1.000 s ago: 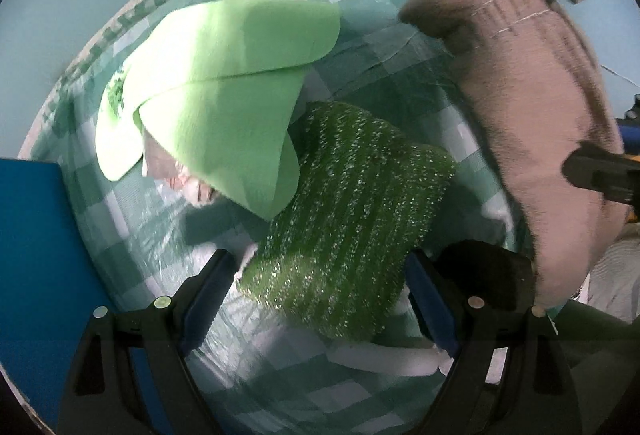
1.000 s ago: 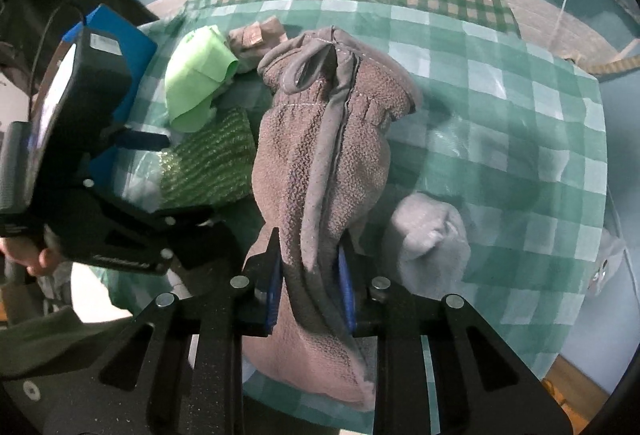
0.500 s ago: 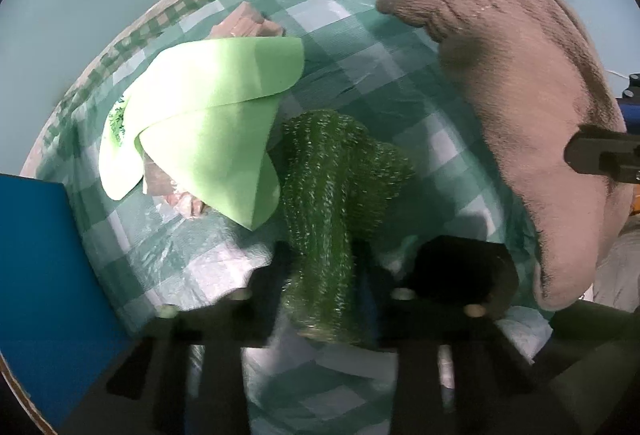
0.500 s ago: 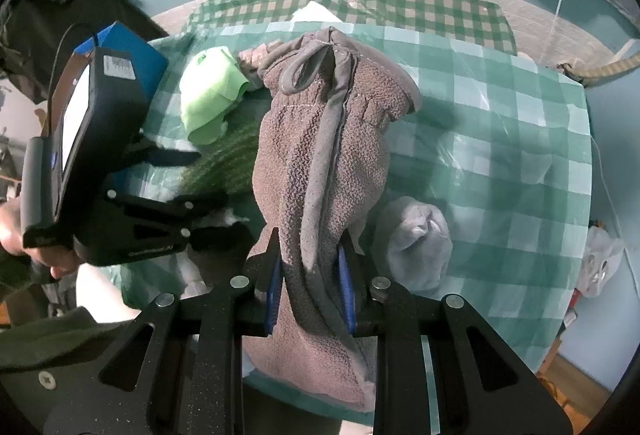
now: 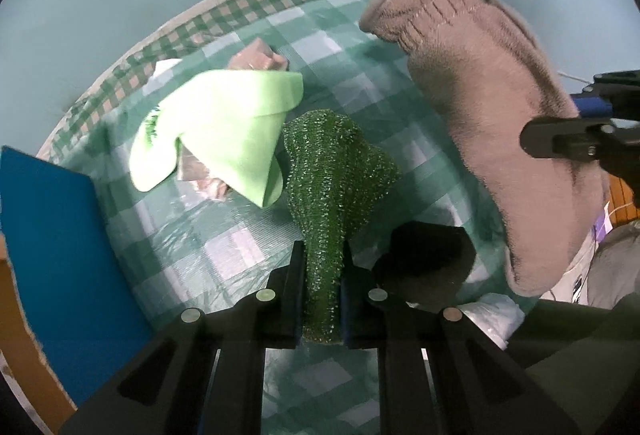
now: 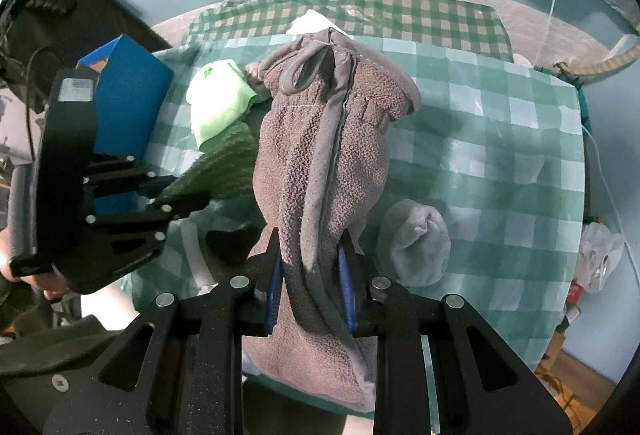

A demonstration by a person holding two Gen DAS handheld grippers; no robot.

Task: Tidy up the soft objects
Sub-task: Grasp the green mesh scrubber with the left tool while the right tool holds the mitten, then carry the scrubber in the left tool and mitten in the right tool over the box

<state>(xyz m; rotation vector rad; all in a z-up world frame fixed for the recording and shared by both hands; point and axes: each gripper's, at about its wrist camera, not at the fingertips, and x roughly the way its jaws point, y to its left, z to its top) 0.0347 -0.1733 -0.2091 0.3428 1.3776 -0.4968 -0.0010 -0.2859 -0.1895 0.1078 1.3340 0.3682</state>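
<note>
My left gripper (image 5: pixel 322 267) is shut on a dark green sparkly cloth (image 5: pixel 332 171) and holds it lifted off the checked table; it also shows in the right wrist view (image 6: pixel 216 167). My right gripper (image 6: pixel 310 267) is shut on a grey-brown fleece mitten (image 6: pixel 324 139), held in the air above the table. The mitten (image 5: pixel 488 107) hangs at the right of the left wrist view. A light green cloth (image 5: pixel 224 127) lies on the table over a pinkish item (image 5: pixel 258 57). A grey rolled sock (image 6: pixel 416 239) lies right of the mitten.
A round table with a green checked plastic cover (image 6: pixel 500 139) holds everything. A blue box (image 5: pixel 52 259) stands at the table's left edge, also in the right wrist view (image 6: pixel 124 103). A black object (image 5: pixel 424 259) lies near the front edge. The floor is teal.
My left gripper closed on the dark green cloth and lifted it, bunching it up. Both grippers rose away from the table; the mitten stays gripped.
</note>
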